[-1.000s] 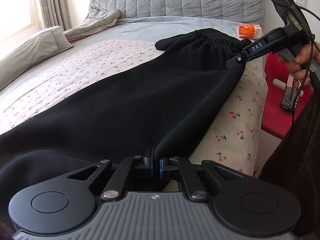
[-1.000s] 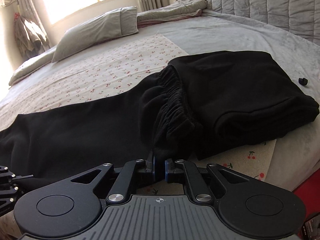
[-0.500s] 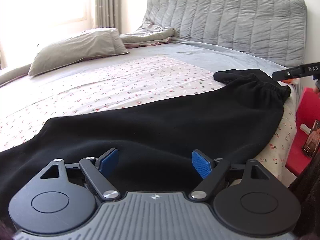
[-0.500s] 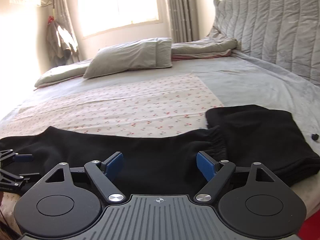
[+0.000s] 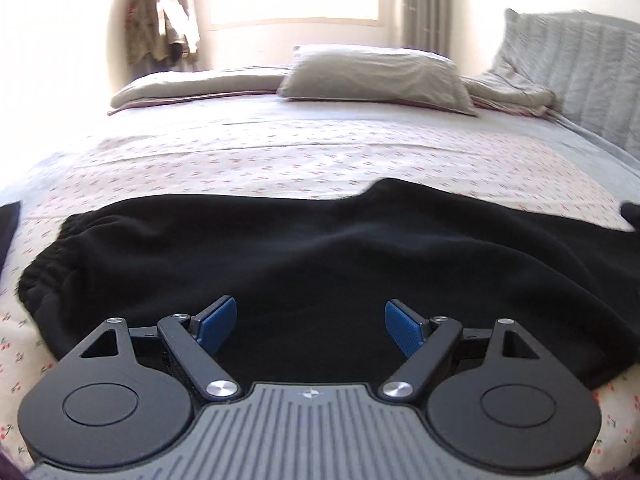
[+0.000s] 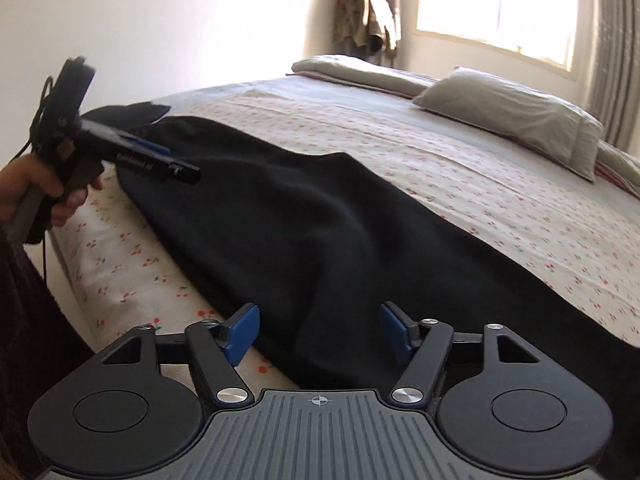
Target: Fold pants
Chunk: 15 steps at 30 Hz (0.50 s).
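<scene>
So the black pants [image 5: 320, 264] are laid out lengthwise along the near edge of the bed [image 5: 320, 160], on the cherry-print sheet [image 5: 280, 160], with the elastic waistband [image 5: 48, 268] bunched up at the left end in the left wrist view. The gray pillow [image 5: 376, 76] is way over on the far side of the bed from the pants, by the window. The left hand-held gripper [image 5: 308, 326] has its blue pads spread wide over the fabric, not pinching anything. The right hand-held gripper [image 6: 320, 330] is over the pants' near hem; its jaws are closing with cloth between them, but the pads aren't pressing on it. In the right wrist view a hand [image 6: 36, 188] holds the left tool near the pants' far end.
</scene>
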Each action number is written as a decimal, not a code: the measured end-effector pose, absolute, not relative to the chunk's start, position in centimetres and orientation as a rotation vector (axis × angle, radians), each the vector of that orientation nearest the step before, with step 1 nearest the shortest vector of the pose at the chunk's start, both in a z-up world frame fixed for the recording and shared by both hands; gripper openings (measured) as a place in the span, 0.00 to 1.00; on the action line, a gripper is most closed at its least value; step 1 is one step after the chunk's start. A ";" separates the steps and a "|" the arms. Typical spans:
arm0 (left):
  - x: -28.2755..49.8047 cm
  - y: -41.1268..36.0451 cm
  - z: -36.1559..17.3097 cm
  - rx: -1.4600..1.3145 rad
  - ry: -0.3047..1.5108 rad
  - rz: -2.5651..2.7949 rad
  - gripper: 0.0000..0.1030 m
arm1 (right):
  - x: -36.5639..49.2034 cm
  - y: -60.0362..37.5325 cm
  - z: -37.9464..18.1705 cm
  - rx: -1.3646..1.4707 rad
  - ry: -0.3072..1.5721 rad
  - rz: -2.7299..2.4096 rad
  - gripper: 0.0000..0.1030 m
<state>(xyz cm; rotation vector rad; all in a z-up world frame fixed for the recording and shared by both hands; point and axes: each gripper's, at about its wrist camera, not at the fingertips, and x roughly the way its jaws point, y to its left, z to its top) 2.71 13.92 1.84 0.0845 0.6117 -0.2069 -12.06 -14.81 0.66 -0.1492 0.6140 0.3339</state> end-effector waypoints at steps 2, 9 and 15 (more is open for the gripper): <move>2.8 16.5 2.1 0.029 0.588 -0.095 0.81 | -11.4 -12.8 0.5 -0.197 0.607 0.402 0.40; 3.1 23.7 2.6 -0.146 0.554 0.178 0.63 | -8.7 -8.6 -0.5 -0.289 0.639 0.478 0.26; 3.9 26.4 2.0 -0.248 0.610 0.216 0.30 | -7.0 -7.1 -1.3 -0.326 0.664 0.495 0.20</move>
